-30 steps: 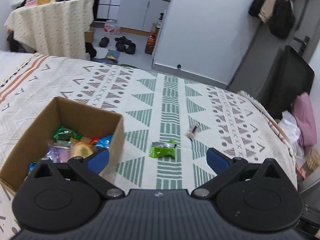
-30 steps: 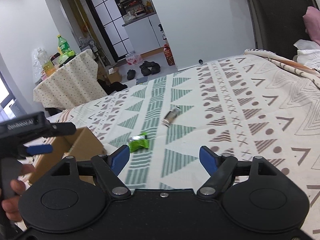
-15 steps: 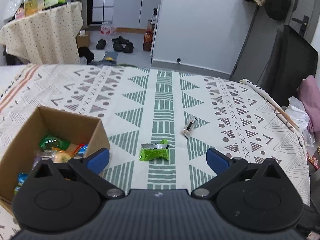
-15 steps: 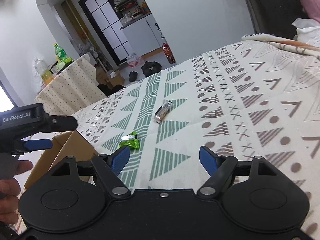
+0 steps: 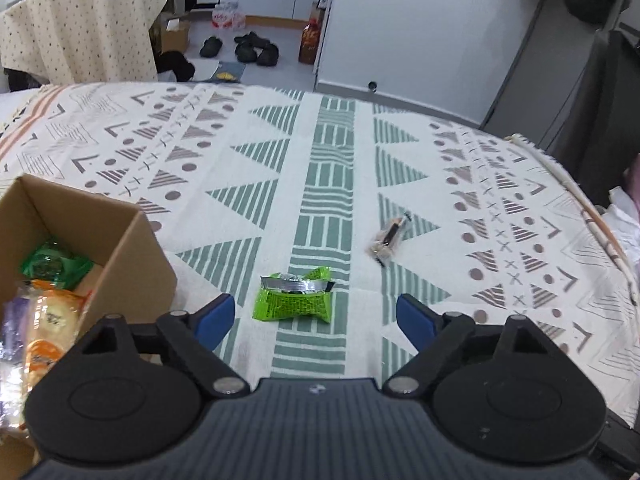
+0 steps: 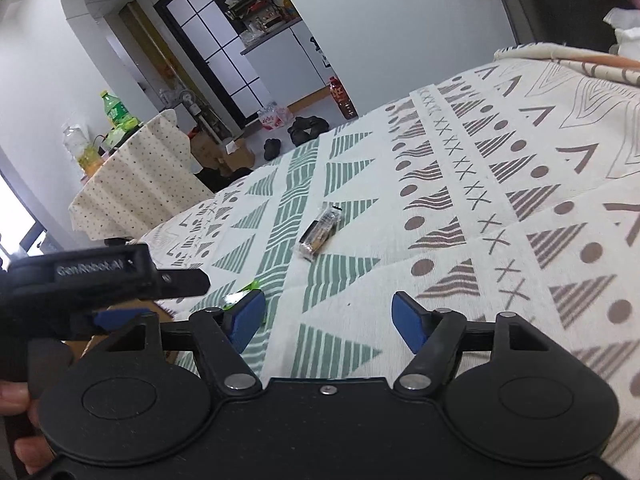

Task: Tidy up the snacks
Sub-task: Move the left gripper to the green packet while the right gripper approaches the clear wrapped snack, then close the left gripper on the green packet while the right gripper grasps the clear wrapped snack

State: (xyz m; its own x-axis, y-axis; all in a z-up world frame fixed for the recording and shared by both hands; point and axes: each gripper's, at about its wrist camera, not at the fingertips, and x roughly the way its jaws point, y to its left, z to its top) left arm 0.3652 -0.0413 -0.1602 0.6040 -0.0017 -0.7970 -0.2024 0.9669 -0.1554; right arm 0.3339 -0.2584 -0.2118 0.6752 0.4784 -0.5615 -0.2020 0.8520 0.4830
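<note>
A green snack packet (image 5: 294, 298) lies on the patterned cloth just ahead of my left gripper (image 5: 316, 320); its jaws are closing, and the packet sits ahead of the blue fingertips, untouched. A small clear-wrapped dark snack (image 5: 389, 237) lies farther right. On the left stands a cardboard box (image 5: 132, 248) with several snacks inside. In the right wrist view my right gripper (image 6: 328, 320) hovers low over the cloth, its jaws closing with nothing between them; the wrapped snack (image 6: 320, 232) lies ahead of it. The left gripper's body (image 6: 100, 276) and a hand show at left, hiding most of the green packet (image 6: 250, 288).
The patterned cloth (image 5: 332, 160) covers a bed whose far edge drops to a floor with shoes (image 5: 248, 46) and a bottle (image 5: 310, 38). A dotted-cloth table (image 5: 84, 24) stands at back left, a dark chair (image 5: 608, 112) at the right edge.
Both grippers have come down and forward toward the cloth, and their jaws have narrowed. The green packet now lies closer to the left fingertips; the wrapped snack looms larger ahead of the right gripper.
</note>
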